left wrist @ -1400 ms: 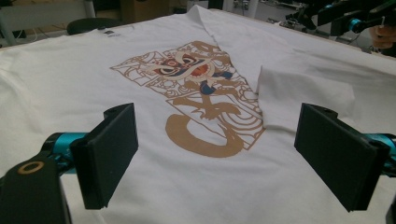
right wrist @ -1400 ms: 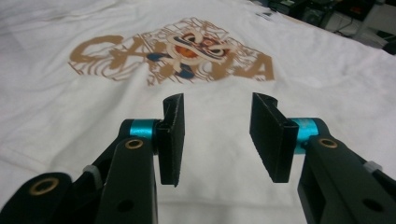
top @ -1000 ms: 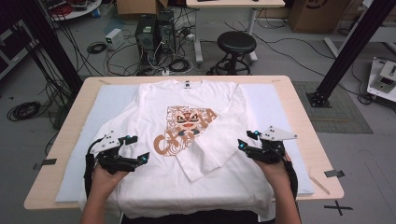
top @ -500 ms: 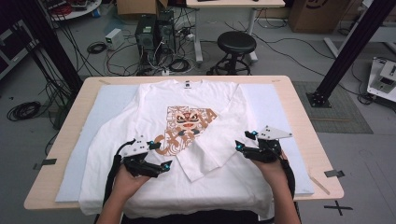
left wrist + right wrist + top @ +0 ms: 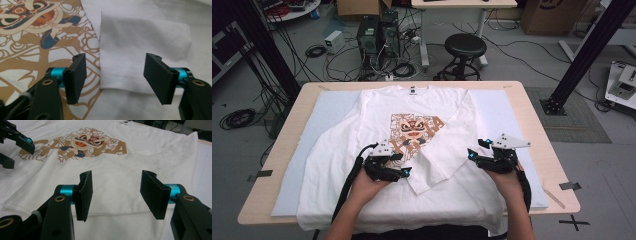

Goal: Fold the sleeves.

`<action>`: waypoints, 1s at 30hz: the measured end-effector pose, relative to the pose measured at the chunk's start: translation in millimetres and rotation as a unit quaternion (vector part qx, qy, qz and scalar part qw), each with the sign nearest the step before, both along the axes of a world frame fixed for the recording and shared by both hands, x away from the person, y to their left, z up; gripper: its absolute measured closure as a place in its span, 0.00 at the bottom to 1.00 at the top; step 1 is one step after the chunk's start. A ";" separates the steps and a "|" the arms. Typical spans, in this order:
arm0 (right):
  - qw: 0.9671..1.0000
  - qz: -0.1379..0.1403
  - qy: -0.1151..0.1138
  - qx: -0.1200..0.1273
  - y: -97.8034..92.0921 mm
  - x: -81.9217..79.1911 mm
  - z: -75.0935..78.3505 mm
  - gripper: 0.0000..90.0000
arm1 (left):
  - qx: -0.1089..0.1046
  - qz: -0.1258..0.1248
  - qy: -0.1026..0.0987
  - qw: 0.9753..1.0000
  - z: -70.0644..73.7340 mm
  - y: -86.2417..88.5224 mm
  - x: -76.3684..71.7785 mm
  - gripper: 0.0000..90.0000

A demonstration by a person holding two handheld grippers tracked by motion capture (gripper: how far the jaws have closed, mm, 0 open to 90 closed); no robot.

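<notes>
Two grippers hover low in the high view over a white long-sleeve T-shirt [image 5: 377, 135] spread on the table [image 5: 532, 120]: left gripper [image 5: 404, 171] at centre, right gripper [image 5: 472, 154] toward the right, a stool [image 5: 466, 47] beyond. Left gripper view: jaws wide, straddling the folded sleeve cuff [image 5: 140, 50] beside the lion print [image 5: 37, 30]. Right gripper view: jaws wide above plain sleeve fabric.

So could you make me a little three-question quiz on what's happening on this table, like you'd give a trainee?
1. True or false: the left claw is clamped on the white long-sleeved shirt with the brown lion print.
2. Which part of the shirt lies folded across its front? A the collar, B a sleeve, C the hem.
3. Fill in: the shirt rests on a pale blue ____ over the light wooden table.

Key: 1 false, both claws are open, the right claw too. 2 B. 3 mat.
</notes>
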State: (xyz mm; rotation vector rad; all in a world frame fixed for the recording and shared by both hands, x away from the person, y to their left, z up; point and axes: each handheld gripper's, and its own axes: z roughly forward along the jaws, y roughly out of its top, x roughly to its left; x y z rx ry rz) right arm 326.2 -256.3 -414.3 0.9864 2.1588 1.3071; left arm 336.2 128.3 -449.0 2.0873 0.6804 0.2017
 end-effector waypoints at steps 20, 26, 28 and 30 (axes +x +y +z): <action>1.000 0.005 0.008 0.005 3.7 -3.0 1.5 0.51 | -0.023 -0.046 -0.038 0.998 17.4 15.8 -23.6 0.94; 1.000 0.009 0.012 0.003 5.4 -3.4 1.1 0.51 | -0.041 -0.033 -0.040 0.998 26.5 47.9 -35.6 0.94; 1.000 0.006 0.009 0.004 5.1 -3.7 1.7 0.51 | -0.053 -0.026 -0.045 0.997 29.6 56.6 -41.3 0.94; 1.000 0.005 0.010 0.005 4.2 -4.4 2.0 0.51 | -0.063 -0.023 -0.053 0.996 33.2 63.4 -47.1 0.94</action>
